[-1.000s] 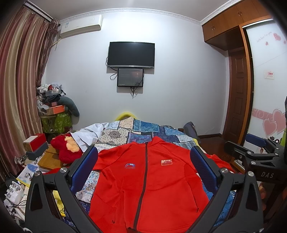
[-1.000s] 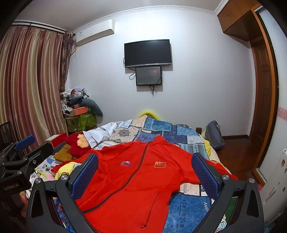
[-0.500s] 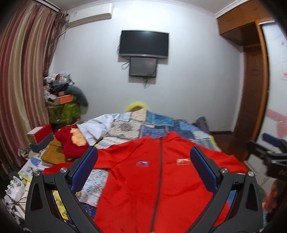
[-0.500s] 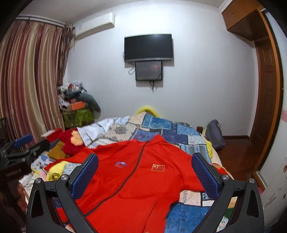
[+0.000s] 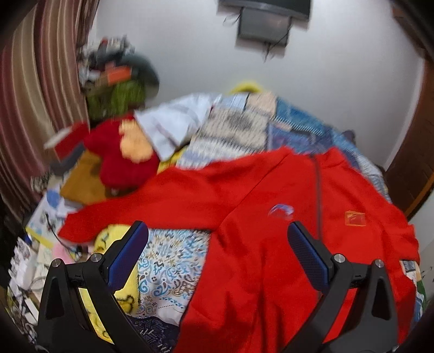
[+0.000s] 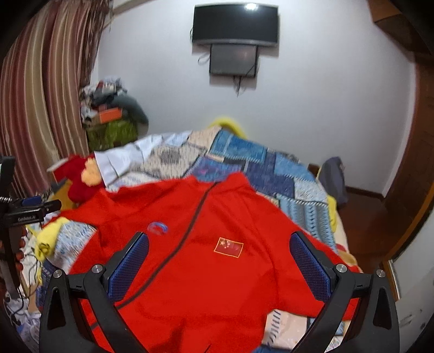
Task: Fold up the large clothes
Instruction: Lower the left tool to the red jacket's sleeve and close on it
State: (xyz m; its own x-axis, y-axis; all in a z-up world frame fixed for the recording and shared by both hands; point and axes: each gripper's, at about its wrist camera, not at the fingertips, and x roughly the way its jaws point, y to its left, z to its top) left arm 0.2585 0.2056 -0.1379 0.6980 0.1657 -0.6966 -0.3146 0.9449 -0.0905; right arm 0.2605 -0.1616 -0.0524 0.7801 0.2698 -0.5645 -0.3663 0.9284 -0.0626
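Note:
A red zip jacket lies spread front-up on the patterned bedspread, with a flag patch and a round logo on its chest. One sleeve stretches out to the left. My left gripper hovers open above the jacket's left side, holding nothing. My right gripper is open above the chest, near the flag patch, also holding nothing. The left gripper's body shows at the left edge of the right wrist view, held by a hand.
A red plush toy and boxes lie left of the bed. A cluttered stand sits by the striped curtain. A TV hangs on the far wall. A wooden door and bare floor are at the right.
Both grippers have tilted down and moved closer to the jacket. The left view has swung left toward the outstretched sleeve. Both stay open.

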